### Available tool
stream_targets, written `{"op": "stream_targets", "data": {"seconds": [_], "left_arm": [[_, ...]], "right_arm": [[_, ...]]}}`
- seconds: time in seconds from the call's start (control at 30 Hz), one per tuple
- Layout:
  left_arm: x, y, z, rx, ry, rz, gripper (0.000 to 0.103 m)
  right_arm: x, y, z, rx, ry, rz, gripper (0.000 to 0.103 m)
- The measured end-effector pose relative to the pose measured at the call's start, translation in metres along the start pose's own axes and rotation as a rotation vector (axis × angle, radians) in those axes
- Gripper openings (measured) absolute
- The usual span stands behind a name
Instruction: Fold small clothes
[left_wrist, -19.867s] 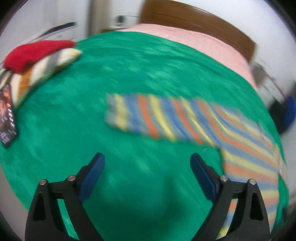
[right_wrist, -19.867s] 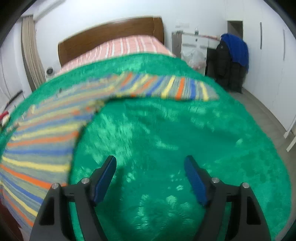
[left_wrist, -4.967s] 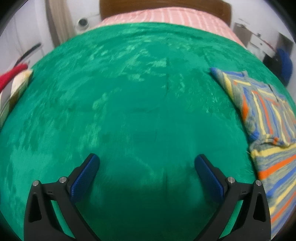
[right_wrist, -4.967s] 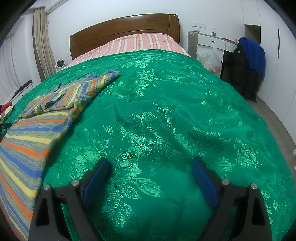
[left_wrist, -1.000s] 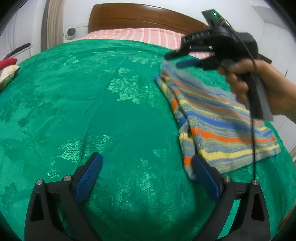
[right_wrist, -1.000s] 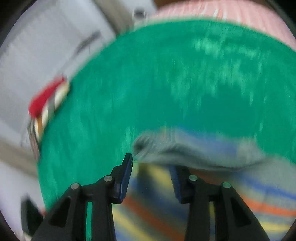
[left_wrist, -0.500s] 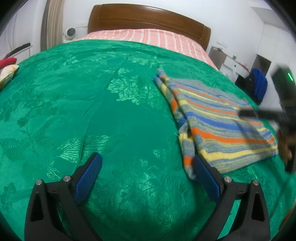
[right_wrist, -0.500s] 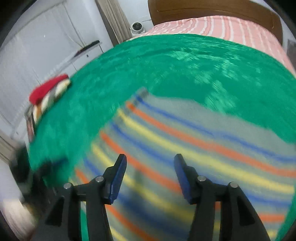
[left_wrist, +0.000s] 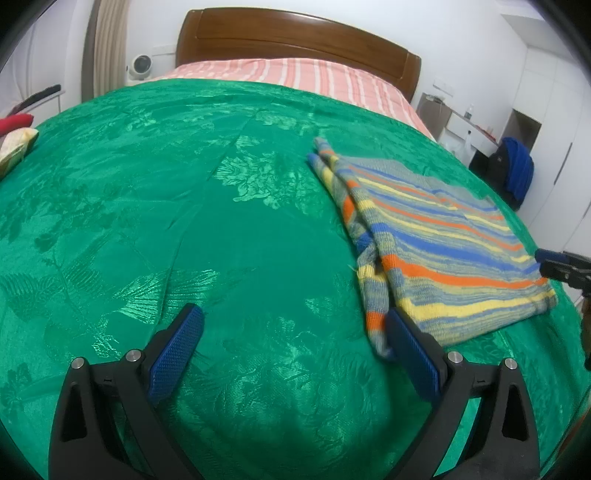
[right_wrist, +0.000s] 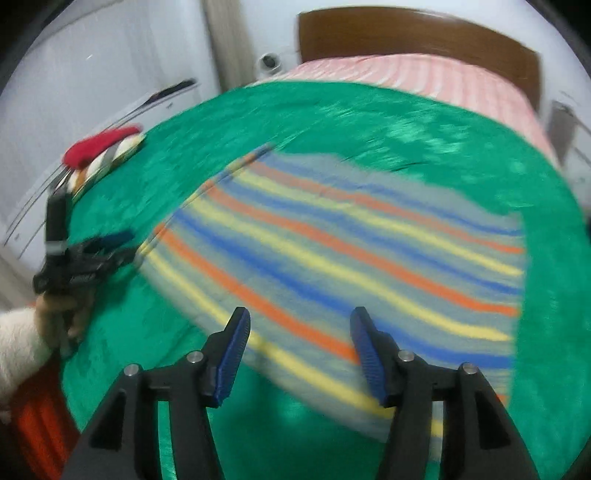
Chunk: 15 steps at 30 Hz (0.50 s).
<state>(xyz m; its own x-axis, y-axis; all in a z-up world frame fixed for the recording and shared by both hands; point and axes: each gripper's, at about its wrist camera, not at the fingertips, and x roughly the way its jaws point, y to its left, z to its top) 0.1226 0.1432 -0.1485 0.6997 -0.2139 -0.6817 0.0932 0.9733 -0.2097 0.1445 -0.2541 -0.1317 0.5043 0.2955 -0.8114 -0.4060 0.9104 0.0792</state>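
A striped knit garment (left_wrist: 436, 236), in blue, orange, yellow and grey, lies folded flat on the green bedspread (left_wrist: 184, 206). It fills the middle of the blurred right wrist view (right_wrist: 351, 251). My left gripper (left_wrist: 295, 339) is open and empty over the bedspread, its right finger beside the garment's near left corner. My right gripper (right_wrist: 299, 343) is open and empty above the garment's near edge. The right gripper also shows at the far right edge of the left wrist view (left_wrist: 561, 267). The left gripper shows at the left in the right wrist view (right_wrist: 96, 254).
A wooden headboard (left_wrist: 295, 40) and pink striped sheet (left_wrist: 295, 74) lie at the far end. A red and striped pile (right_wrist: 99, 147) sits at the bed's left edge. A blue coat (left_wrist: 517, 170) hangs by white cupboards on the right.
My right gripper has let go of the garment and pulled back off it to the right. The garment now lies folded and still. My left gripper has stayed put.
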Motion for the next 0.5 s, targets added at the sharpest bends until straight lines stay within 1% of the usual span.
{"op": "stream_targets", "data": {"seconds": [0.07,0.1,0.2,0.3,0.4,0.5], "left_arm": [[0.000,0.000,0.000,-0.001,0.000,-0.002,0.099],[0.000,0.000,0.000,-0.001,-0.001,-0.002,0.099],[0.001,0.000,0.000,-0.002,-0.002,-0.004,0.099],[0.001,0.000,0.001,-0.004,-0.002,-0.004,0.099],[0.001,0.001,0.001,-0.004,-0.002,-0.004,0.099],[0.001,0.001,0.001,-0.004,-0.003,-0.005,0.099]], "right_arm": [[0.000,-0.017,-0.008,0.024,0.004,-0.052,0.062],[0.003,-0.026,-0.017,0.033,0.023,-0.081,0.062],[0.009,-0.044,-0.049,0.065,0.084,-0.103,0.062],[-0.008,-0.051,-0.072,0.092,0.043,-0.087,0.062],[-0.021,-0.052,-0.081,0.109,0.036,-0.091,0.062],[-0.033,-0.055,-0.085,0.131,0.008,-0.106,0.062]]}}
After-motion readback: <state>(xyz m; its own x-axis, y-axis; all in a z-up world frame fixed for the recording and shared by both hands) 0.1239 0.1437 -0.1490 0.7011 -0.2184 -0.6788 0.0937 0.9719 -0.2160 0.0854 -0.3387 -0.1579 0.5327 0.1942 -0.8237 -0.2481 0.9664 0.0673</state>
